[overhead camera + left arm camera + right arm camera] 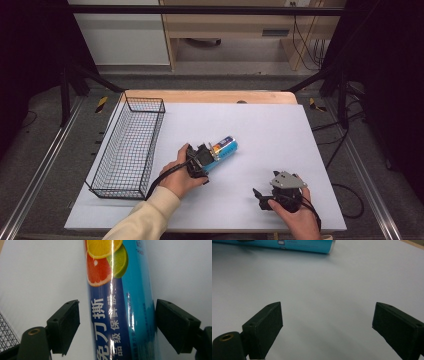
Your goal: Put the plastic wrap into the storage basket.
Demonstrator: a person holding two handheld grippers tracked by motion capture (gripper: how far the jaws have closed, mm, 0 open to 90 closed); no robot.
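The left gripper (209, 156) is straddling the blue tube (120, 305) lying mid-surface (280, 125) — fingers (65, 325) not yet pressing, gaps on both sides — so the grasp and lift are remaining, while the right gripper (261, 196) is idling with fingers wide.

**Roll in the middle, basket out on the left**

On the table (260, 125), the roll (223, 149) lies on its side near the centre, running diagonally — far end angled right. The left gripper (209, 156) sits at its near end, a jaw on either side; one pad looks just short of contact, hard to tell. Well left stands the wire basket (129, 145), along the table's left edge. The right gripper (265, 197) hangs near the front edge, right of the roll — well apart from it.
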